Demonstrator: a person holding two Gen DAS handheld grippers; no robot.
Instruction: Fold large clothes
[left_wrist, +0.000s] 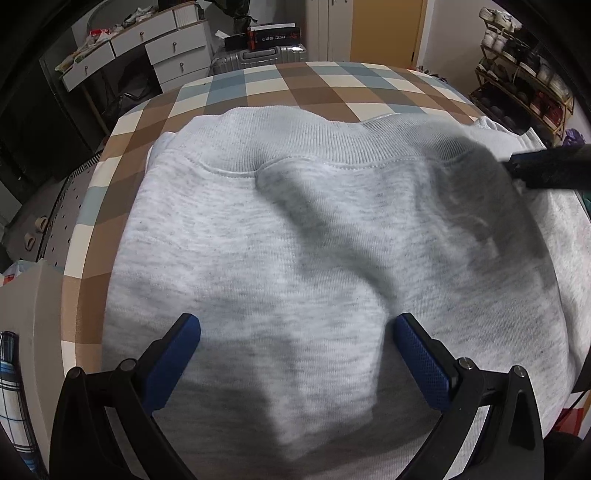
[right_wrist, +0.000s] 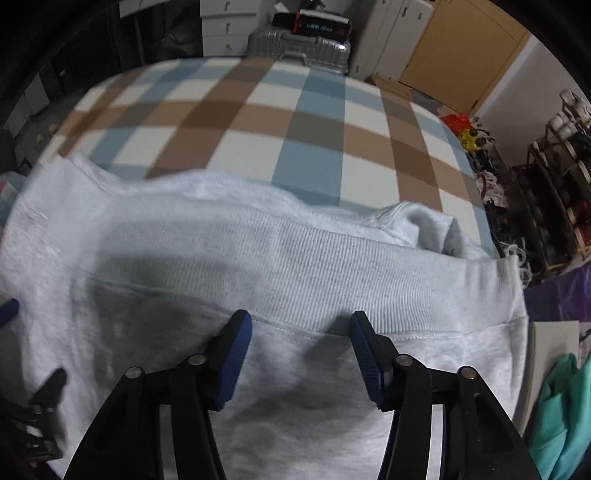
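A light grey sweatshirt lies spread on a bed with a checked cover, its ribbed hem band at the far side. My left gripper hovers open over the middle of the cloth, with nothing between its blue pads. In the right wrist view the right gripper stands open just above the seam where the ribbed band meets the sweatshirt body; no fabric is pinched. A bunched fold lies behind the band at the right. The right gripper's black body shows at the left view's right edge.
Beyond the bed stand white drawers, a silver suitcase and a yellow door. A shoe rack fills the right side. A teal garment lies at the near right. The bed's left edge drops to the floor.
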